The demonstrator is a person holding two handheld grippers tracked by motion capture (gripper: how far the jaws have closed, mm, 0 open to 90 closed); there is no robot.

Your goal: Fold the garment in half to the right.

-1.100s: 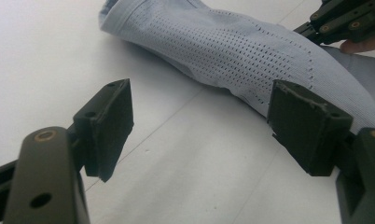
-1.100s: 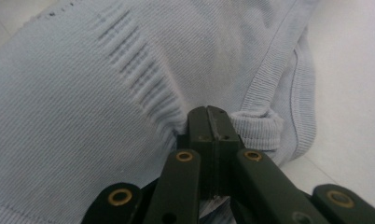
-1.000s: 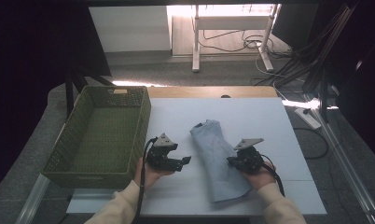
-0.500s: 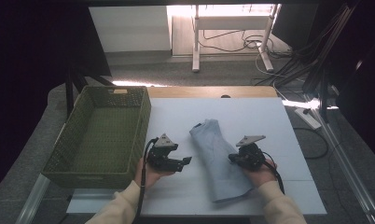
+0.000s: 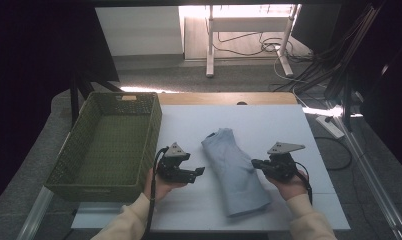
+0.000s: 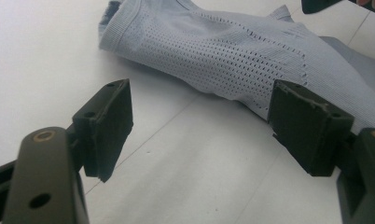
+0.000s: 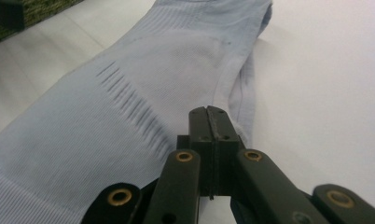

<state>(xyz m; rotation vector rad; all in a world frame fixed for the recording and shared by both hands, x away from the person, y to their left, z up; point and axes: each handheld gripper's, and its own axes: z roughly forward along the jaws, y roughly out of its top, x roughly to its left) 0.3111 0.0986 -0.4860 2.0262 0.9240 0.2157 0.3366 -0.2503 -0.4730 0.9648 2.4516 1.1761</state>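
White table (image 5: 289,125), frame centre: pale blue knitted garment (image 5: 234,170) between two handheld grippers.
Left gripper (image 5: 196,172) gapes empty; right gripper (image 5: 256,163) is pinched closed, empty, at the cloth's edge; grasping seems next.

The high view looks down from above; both tool-mounted views sit close, sharing the grey garment (image 5: 234,170).

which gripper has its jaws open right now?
The left gripper: its jaws stand wide apart with nothing between them, beside the light blue garment. The right gripper has its jaws pressed flat together at the garment's other edge.
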